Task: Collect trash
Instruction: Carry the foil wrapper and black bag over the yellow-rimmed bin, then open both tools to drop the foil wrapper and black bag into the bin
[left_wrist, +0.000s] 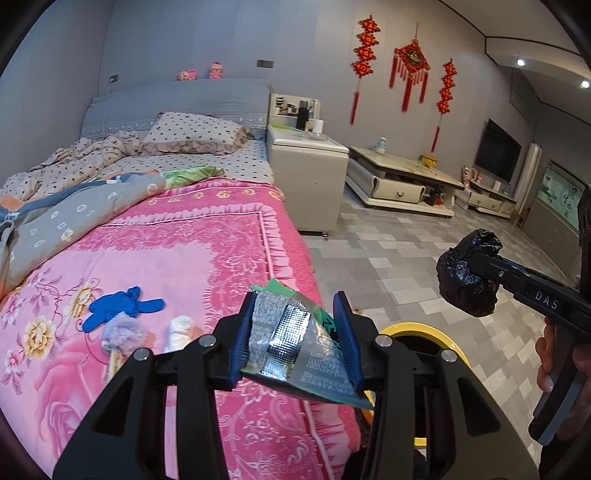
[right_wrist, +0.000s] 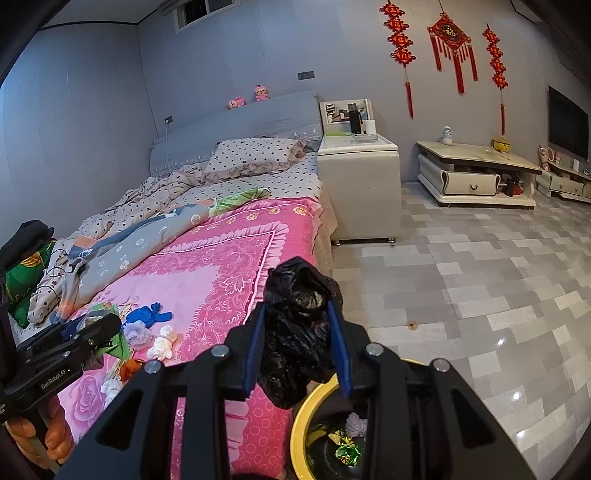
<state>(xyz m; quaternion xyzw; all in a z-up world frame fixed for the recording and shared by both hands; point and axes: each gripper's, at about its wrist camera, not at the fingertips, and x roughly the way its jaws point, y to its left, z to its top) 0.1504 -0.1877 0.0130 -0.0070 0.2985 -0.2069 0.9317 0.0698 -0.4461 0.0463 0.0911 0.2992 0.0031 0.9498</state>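
Beside the pink floral bedspread (left_wrist: 155, 258), at the six o'clock edge of both wrist views, a yellow-rimmed round bin (right_wrist: 301, 424) waits under two loads: the left gripper (left_wrist: 295, 336) has its fingers narrowed on a crinkled silver-and-green foil snack wrapper (left_wrist: 295, 339), and the right gripper (right_wrist: 299, 347) has its fingers clamped on a crumpled black plastic bag (right_wrist: 299, 314). Both pieces look feather-light, soft and slick, so a pinch across the bunched middle seems safest. Fine print on the wrapper is unreadable, while "DAS" shows on the right gripper's side and "GenRobot.AI" on the left's.
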